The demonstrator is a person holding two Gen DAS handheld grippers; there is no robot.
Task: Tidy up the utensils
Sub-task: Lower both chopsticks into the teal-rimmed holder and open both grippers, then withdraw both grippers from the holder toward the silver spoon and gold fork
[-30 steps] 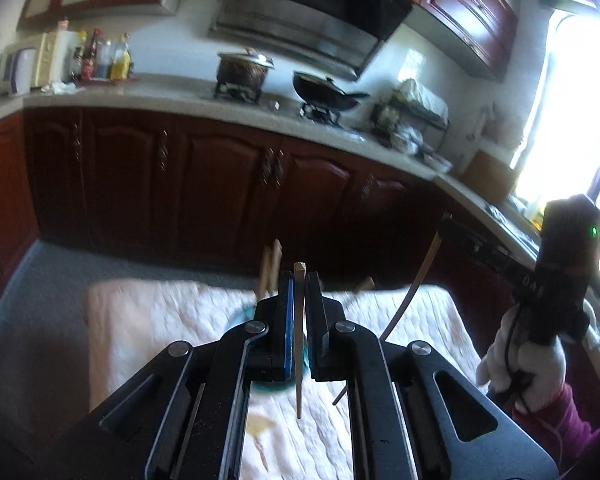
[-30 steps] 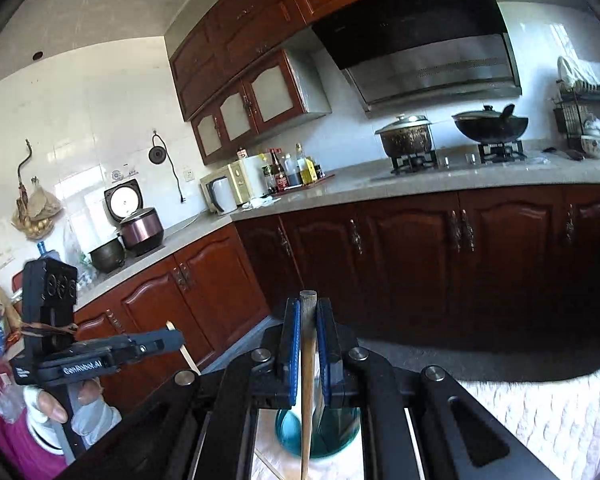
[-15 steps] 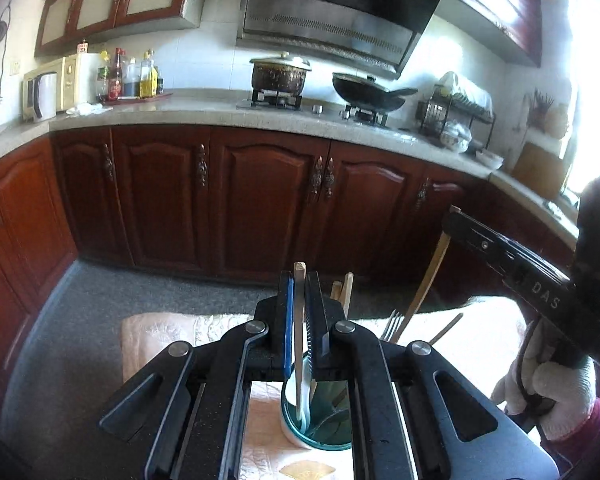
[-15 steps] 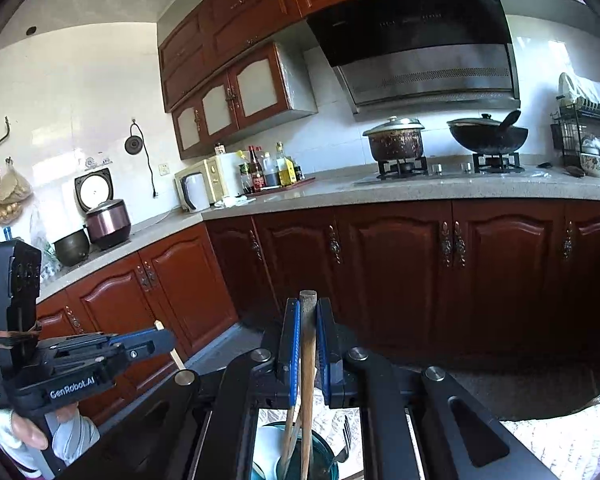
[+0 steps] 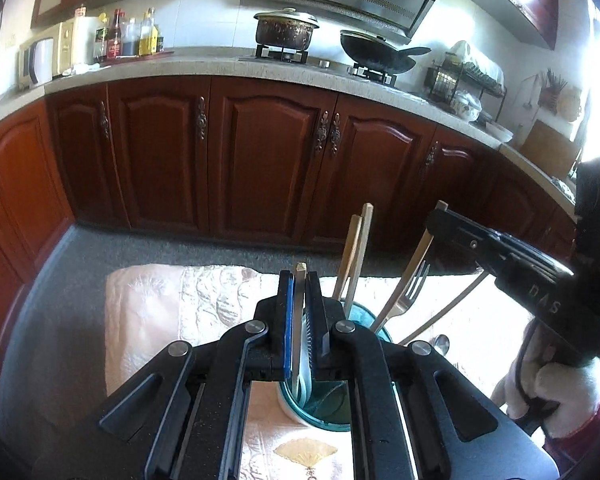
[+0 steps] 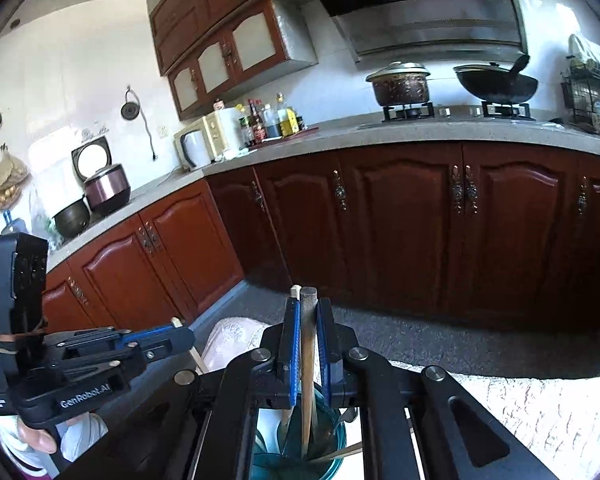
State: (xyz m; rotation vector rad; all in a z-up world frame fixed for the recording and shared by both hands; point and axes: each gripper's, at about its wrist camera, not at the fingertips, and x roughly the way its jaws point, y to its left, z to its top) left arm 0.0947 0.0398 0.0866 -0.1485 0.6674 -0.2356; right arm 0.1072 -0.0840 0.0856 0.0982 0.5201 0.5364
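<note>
Wooden chopstick (image 5: 300, 320) pinched upright in left gripper (image 5: 300, 280) jaws, right gripper's (image 6: 309, 312) likewise.

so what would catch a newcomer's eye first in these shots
Probably the two black grippers: the left gripper is shut on a pale chopstick, and the right gripper is shut on a darker wooden stick. Both sticks point down into a teal cup on the white cloth, where a fork and more chopsticks already stand.
</note>
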